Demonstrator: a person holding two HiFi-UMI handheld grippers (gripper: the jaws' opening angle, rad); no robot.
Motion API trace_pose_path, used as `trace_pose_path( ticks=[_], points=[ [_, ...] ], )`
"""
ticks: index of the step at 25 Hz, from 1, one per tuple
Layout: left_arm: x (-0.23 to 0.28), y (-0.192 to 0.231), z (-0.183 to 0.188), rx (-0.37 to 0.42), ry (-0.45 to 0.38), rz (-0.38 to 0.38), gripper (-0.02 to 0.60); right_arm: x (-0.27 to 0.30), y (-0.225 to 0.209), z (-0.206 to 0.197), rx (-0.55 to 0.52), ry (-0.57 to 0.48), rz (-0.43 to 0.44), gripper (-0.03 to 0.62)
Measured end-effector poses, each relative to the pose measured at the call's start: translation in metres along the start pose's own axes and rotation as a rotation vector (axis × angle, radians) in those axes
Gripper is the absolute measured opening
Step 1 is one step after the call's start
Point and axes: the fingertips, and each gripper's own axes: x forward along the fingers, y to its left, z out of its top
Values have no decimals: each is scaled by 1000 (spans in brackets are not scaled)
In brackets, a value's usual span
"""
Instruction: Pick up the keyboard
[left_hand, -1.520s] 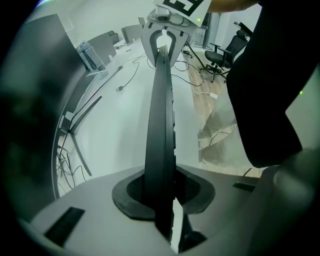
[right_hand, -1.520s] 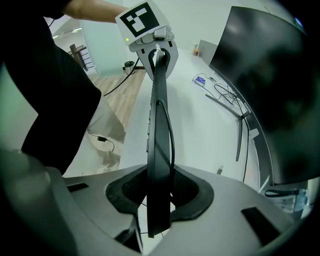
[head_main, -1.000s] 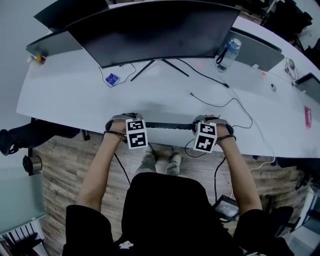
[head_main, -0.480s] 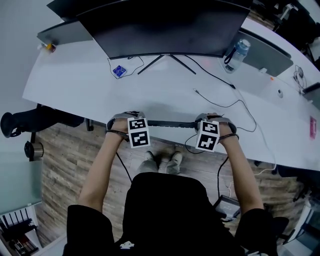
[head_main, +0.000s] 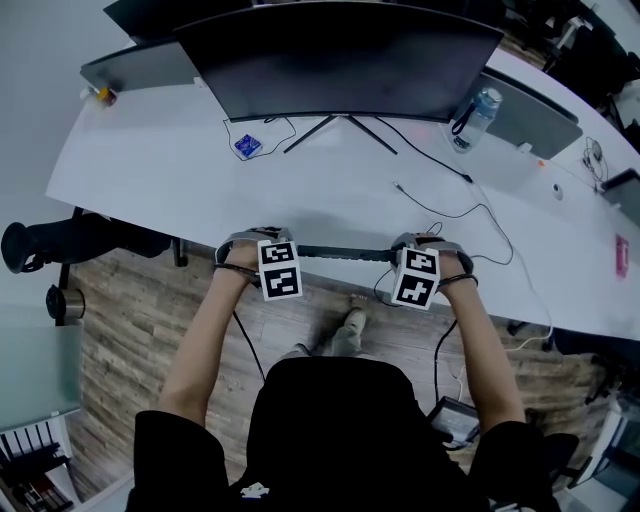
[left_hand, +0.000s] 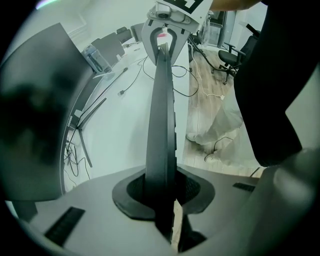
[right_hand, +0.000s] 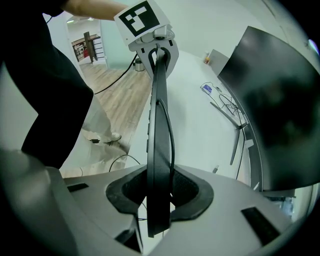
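The black keyboard (head_main: 340, 252) is held on edge as a thin dark bar over the front edge of the white desk (head_main: 150, 170). My left gripper (head_main: 262, 247) is shut on its left end and my right gripper (head_main: 416, 251) on its right end, both pointing steeply down. In the left gripper view the keyboard (left_hand: 162, 100) runs from my jaws (left_hand: 162, 192) to the other gripper (left_hand: 167, 22). The right gripper view shows the same slab (right_hand: 159, 125) clamped between the pads (right_hand: 160, 192), with a thin cable (right_hand: 171, 135) along it.
A wide dark monitor (head_main: 340, 60) on a V-shaped stand fills the desk's back. A water bottle (head_main: 474, 115) stands at its right and a blue packet (head_main: 246, 146) at its left. Loose cables (head_main: 450, 210) cross the desk. Wood floor (head_main: 130, 330) lies under my arms.
Both grippers keep their grip on the keyboard ends. The head view has shifted, so the desk and monitor sit lower and further right in the picture. One foot below has drawn back.
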Motion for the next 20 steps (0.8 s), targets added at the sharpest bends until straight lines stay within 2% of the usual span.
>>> trace_pose_path(
  ticks=[9,20],
  points=[
    [-13,-16,-24,45,-5,22,84,-9,24,27,29,26,-27,106],
    [-33,-35,-54,48,-29,63,84,-22,45,61,27,59,-91,106]
  ],
)
